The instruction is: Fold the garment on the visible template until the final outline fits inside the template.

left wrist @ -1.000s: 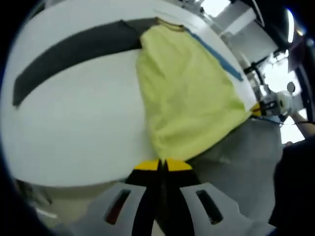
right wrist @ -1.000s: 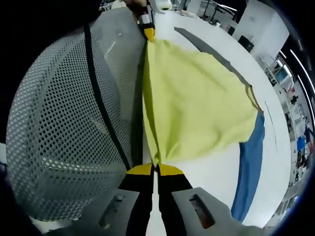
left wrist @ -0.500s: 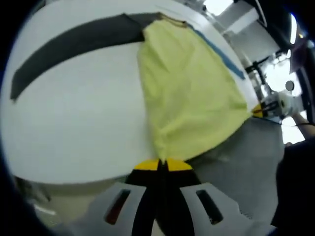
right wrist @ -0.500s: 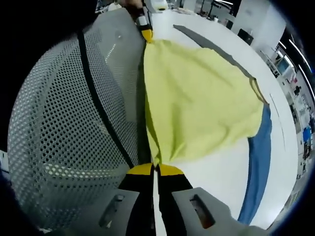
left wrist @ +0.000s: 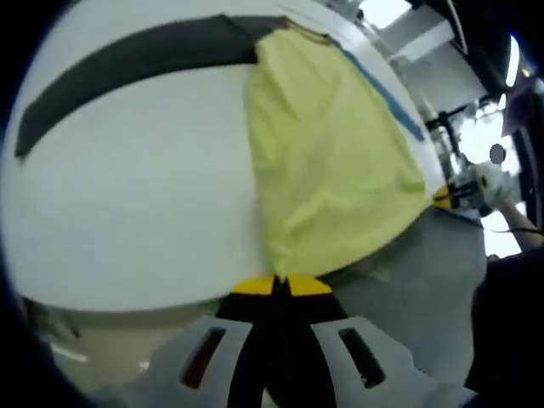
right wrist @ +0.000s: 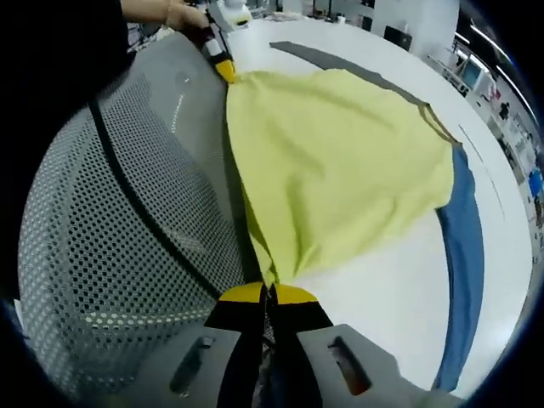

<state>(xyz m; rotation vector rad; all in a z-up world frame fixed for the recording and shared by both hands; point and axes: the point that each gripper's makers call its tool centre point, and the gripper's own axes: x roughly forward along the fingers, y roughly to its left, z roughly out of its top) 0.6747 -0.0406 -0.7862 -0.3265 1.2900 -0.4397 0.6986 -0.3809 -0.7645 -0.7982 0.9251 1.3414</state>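
at bottom centre of the left gripper view: left gripper (left wrist: 281, 287), jaws pressed together on one near corner of the garment (left wrist: 331, 161).
at bottom centre of the right gripper view: right gripper (right wrist: 269, 295), jaws likewise closed, pinching the other near corner of the garment (right wrist: 340, 170).
item: garment, yellow, stretched between the two grippers along its near edge; far part lies on the white table (left wrist: 127, 187), near edge drawn to or just past the table's edge.
item: template, marked by a dark band (left wrist: 127, 64) across the upper left of the left gripper view and a blue band (right wrist: 466, 255) down the right of the right gripper view. garment's far corner touches both bands where they meet.
item: mesh chair back (right wrist: 102, 238), grey, at left of the right gripper view, beside the garment's near edge.
cross-sighting: left gripper (right wrist: 223, 68) at upper left of the right gripper view; right gripper (left wrist: 446, 197) at right edge of the left gripper view.
progress, judged: early. cloth lies as a single spread layer, no fold visible, outline not yet within the template. remaining: carry the held edge over the far part, then further folds as needed.
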